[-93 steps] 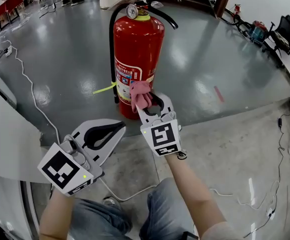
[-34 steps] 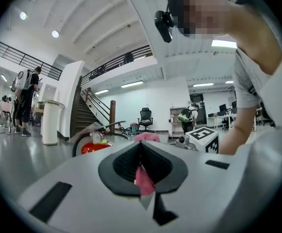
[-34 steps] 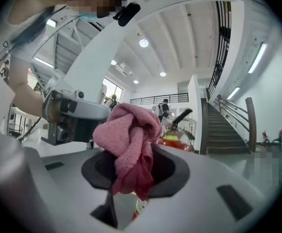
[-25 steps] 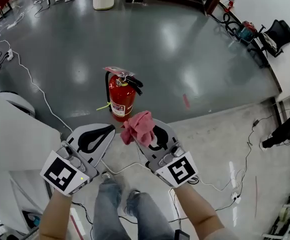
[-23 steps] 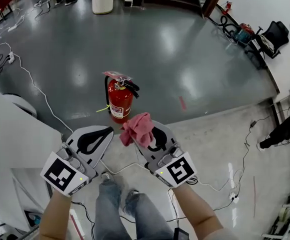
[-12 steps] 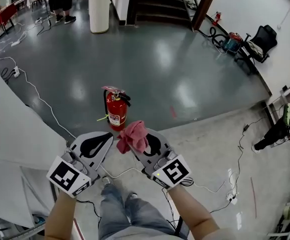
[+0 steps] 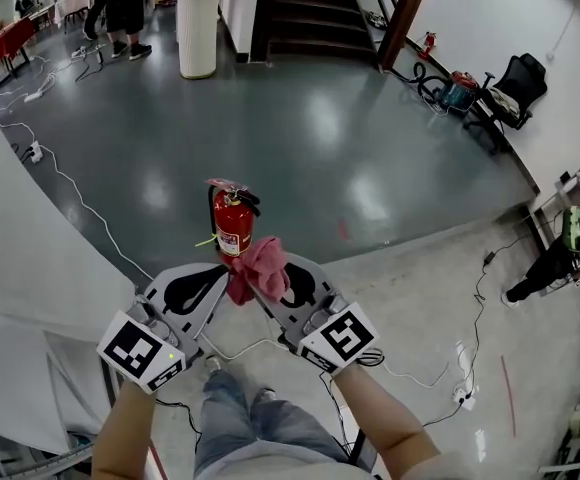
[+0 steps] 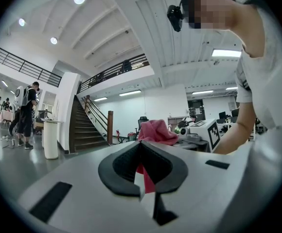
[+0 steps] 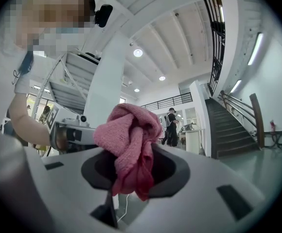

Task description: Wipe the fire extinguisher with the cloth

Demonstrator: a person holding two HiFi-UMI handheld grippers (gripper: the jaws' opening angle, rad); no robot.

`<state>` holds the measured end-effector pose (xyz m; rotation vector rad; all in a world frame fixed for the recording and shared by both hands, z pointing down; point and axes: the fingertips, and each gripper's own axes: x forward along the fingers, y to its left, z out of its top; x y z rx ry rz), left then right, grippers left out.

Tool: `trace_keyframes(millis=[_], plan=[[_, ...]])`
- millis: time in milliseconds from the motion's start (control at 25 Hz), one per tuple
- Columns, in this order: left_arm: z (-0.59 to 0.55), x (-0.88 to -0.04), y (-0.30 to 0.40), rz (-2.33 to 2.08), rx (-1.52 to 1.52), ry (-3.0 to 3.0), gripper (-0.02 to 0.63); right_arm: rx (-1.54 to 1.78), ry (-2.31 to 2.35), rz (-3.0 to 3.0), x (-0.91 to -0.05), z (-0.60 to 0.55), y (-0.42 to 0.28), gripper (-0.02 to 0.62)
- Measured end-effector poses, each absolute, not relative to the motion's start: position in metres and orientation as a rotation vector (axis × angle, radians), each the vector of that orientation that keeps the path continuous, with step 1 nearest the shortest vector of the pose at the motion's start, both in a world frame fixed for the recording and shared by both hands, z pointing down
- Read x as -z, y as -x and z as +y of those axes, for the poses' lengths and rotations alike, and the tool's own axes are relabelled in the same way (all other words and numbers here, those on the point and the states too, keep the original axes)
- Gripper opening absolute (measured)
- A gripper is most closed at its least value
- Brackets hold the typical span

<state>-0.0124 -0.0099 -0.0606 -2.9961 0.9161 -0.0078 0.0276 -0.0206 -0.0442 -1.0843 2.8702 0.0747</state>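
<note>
head view, extinguisher point(image 7: 233, 226) label point(image 7: 226, 241) illegible, cloth point(image 7: 255, 266) clamped

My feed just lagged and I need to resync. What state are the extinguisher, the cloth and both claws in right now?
fire extinguisher: upright on the floor, clear of both claws, untouched.
pink cloth: bunched up, clamped in the right claw.
right claw: shut on the pink cloth.
left claw: shut, holding nothing.
</note>
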Motion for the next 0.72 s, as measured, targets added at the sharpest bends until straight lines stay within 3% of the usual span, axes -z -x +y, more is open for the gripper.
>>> trace_keyframes(millis=[720], plan=[[0.001, 0.070, 0.011, 0.934, 0.016, 3.003, 0.011, -0.079, 1.069, 2.882, 0.058, -0.007, -0.025, 0.143]])
